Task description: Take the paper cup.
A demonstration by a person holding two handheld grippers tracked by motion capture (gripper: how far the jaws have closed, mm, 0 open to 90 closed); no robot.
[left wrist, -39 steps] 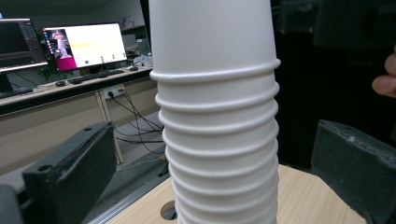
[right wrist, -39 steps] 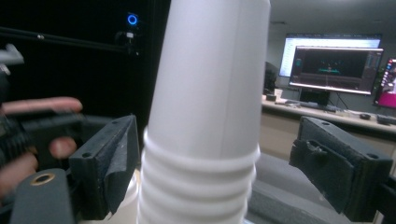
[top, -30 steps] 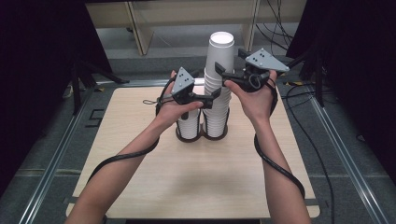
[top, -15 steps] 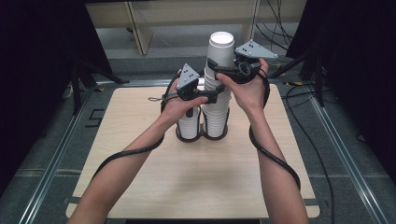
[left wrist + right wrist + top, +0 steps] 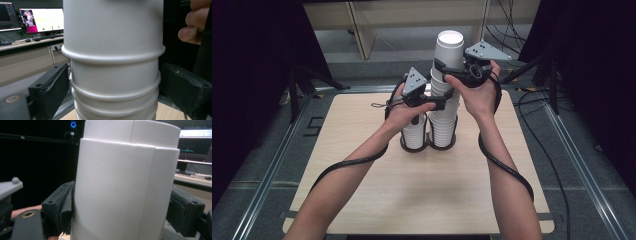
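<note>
Pale wooden counter point(image 5: 362, 200) carries a tall stack of white cups point(image 5: 446, 100). Left gripper point(image 5: 443, 104) has just closed its fingers on the stack's middle; right gripper point(image 5: 443, 67) has just clamped the top cup. A shorter stack point(image 5: 414, 135) stands beside.

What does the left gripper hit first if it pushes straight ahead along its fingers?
The tall stack of white cups: it already sits between the left gripper fingers, which have just been closing and look pressed on it. No free travel ahead.

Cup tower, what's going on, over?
Left gripper clamped on tall cup stack low down, jaws just closed. Right gripper clamped on top cup, jaws just closed. Short stack close alongside.
</note>
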